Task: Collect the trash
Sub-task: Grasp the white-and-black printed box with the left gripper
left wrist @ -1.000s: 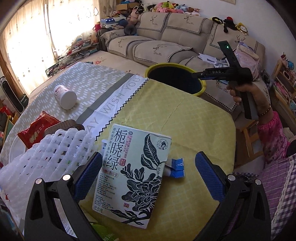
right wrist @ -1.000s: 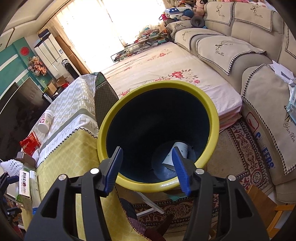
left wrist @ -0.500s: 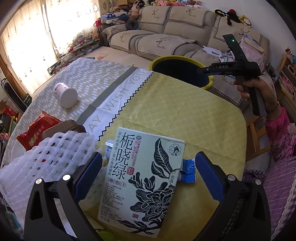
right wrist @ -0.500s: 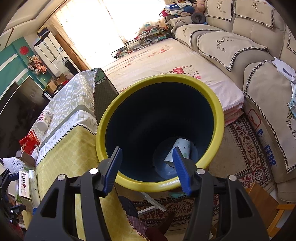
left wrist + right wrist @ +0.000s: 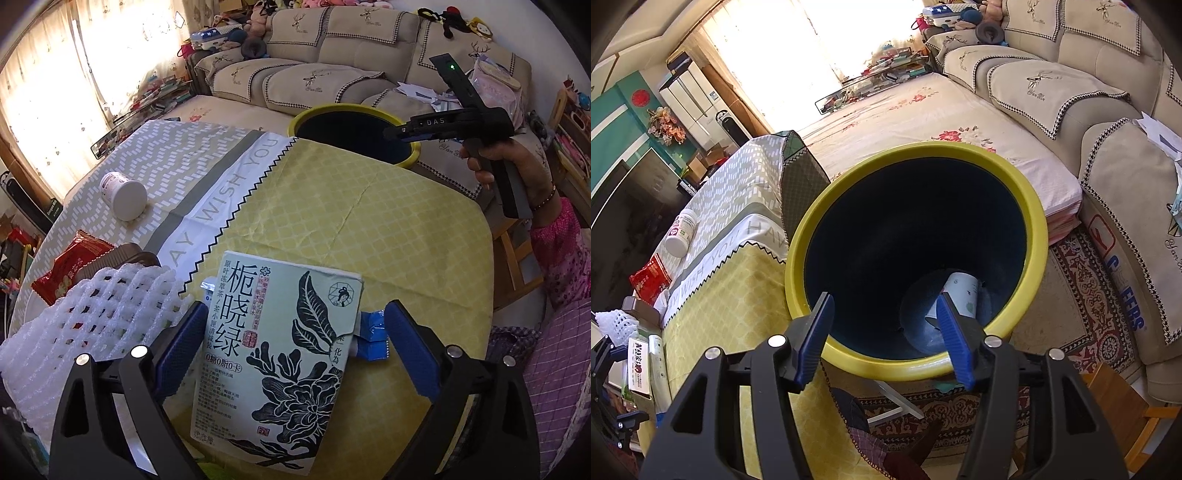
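Note:
My left gripper [image 5: 291, 341] is open, its blue pads on either side of a pale green tea box [image 5: 277, 354] that lies flat on the yellow tablecloth. A small blue wrapper [image 5: 373, 336] lies at the box's right edge. My right gripper [image 5: 884, 334] is open and empty, held above the near rim of the yellow-rimmed dark bin [image 5: 916, 354]; in the left wrist view it hangs over the bin [image 5: 354, 129] at the table's far edge. A white paper cup [image 5: 962, 295] lies at the bin's bottom.
On the table's left are white foam netting [image 5: 92, 325], a red snack packet [image 5: 70, 266], a brown tray [image 5: 125, 258] and a white bottle [image 5: 123, 195] on its side. A sofa [image 5: 332, 74] stands behind the bin. A wooden stool [image 5: 517, 258] is at the right.
My left gripper has moved forward over the tea box, so the box lies further in between the pads. My right gripper has shifted slightly over the bin; the cup shows more.

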Demonstrator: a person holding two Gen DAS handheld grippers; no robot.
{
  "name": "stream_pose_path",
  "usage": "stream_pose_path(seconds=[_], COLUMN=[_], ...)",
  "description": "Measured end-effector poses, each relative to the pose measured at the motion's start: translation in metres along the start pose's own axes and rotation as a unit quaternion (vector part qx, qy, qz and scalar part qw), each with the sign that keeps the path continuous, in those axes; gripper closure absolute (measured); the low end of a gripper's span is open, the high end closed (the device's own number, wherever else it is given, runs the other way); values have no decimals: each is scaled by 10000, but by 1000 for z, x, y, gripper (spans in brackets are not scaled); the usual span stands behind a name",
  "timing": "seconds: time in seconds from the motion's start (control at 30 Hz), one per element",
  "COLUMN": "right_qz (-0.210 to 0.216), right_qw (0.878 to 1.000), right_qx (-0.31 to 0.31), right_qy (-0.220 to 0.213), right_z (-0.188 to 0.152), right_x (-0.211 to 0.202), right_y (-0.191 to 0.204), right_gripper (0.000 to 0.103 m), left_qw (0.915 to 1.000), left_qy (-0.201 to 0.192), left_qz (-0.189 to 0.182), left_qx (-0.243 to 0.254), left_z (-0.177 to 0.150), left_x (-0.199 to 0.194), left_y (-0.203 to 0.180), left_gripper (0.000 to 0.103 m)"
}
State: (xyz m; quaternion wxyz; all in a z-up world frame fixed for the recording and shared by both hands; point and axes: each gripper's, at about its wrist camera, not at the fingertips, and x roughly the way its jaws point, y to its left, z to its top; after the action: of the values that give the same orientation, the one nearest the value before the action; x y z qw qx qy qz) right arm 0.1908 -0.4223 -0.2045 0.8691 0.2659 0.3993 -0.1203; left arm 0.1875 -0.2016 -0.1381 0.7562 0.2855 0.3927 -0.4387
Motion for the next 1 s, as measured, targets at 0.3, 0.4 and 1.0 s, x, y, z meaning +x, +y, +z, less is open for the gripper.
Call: stream_pose_path(seconds=[0.3,0.4,1.0], right_qz=[33,46,135], right_qw=[10000,10000,9999], right_qx=[4,-7,-17], right_qy=[66,75,47], right_z=[-1,-2,-3], right_x=[4,4,2], right_y=[-1,0,3], right_gripper=[46,46,46], left_qw=[10000,9998,9990], left_qy=[34,81,-10], left_qz=[59,108,421], left_qx=[67,158,-141], left_z=[1,0,8], left_x=[0,3,-10], left_y=[-3,-7,-4], left_gripper=[22,21,25])
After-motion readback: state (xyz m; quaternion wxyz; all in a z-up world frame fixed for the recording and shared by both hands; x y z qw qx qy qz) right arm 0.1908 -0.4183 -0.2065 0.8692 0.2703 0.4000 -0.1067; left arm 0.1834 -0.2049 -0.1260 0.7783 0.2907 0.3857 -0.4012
